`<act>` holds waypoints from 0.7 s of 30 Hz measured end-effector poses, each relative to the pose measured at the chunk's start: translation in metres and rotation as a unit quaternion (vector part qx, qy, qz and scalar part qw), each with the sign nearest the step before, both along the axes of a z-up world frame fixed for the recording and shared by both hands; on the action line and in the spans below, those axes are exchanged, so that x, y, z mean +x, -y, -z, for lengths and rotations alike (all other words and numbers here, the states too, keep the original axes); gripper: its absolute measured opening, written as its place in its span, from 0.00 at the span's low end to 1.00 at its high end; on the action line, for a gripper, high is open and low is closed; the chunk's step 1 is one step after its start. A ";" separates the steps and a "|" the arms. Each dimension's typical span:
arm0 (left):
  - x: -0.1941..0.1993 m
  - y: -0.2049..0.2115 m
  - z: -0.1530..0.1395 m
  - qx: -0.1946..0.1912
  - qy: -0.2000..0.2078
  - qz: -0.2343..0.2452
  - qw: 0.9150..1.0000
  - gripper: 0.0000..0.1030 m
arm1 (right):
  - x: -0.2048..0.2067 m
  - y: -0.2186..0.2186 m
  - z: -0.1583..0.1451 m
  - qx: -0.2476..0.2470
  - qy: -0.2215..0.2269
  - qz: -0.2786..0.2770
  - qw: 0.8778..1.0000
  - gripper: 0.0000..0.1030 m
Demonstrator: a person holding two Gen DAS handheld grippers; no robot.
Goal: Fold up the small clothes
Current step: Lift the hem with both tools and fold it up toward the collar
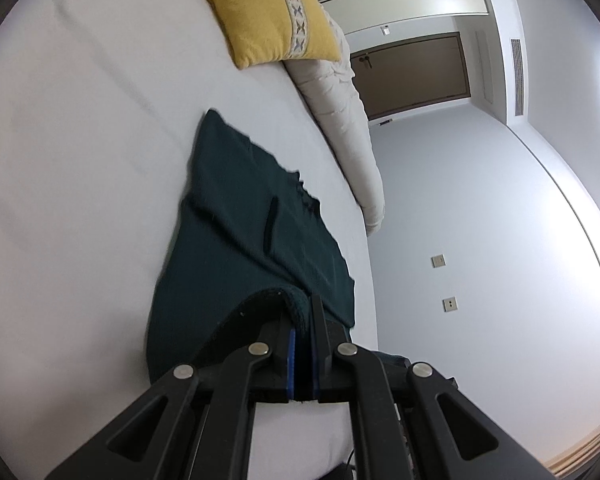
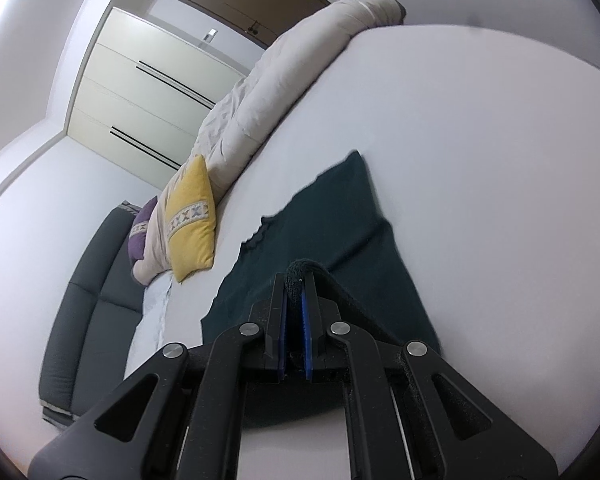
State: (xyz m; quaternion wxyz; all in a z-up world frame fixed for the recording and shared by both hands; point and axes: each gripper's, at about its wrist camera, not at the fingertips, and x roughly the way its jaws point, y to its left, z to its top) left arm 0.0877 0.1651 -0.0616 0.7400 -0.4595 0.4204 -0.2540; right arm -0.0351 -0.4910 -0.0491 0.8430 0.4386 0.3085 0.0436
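A dark green knitted garment [image 1: 240, 232] lies on the white bed sheet [image 1: 80, 160]. My left gripper [image 1: 302, 312] is shut on a near edge of the garment and lifts it slightly off the sheet. In the right wrist view the same garment [image 2: 324, 220] spreads ahead, and my right gripper [image 2: 296, 280] is shut on another bunched near edge of it. Both cameras are tilted sideways. The far edge of the garment rests flat on the sheet [image 2: 480, 140].
A yellow cushion [image 1: 264, 8] and a rolled beige duvet [image 1: 340, 120] lie along the bed's far side. In the right wrist view the yellow cushion [image 2: 192, 220], a purple cushion [image 2: 140, 232], the dark grey headboard [image 2: 88, 300] and a wardrobe [image 2: 140, 92] show.
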 end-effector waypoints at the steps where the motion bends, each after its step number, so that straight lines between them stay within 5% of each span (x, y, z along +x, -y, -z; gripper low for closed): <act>1: 0.006 0.001 0.000 0.001 0.002 -0.001 1.000 0.05 | 0.010 -0.001 -0.001 -0.003 0.001 0.002 1.000 0.04; 21: 0.163 0.027 0.022 0.024 0.006 -0.019 1.000 0.05 | 0.200 0.002 0.030 -0.053 -0.034 0.031 0.998 0.04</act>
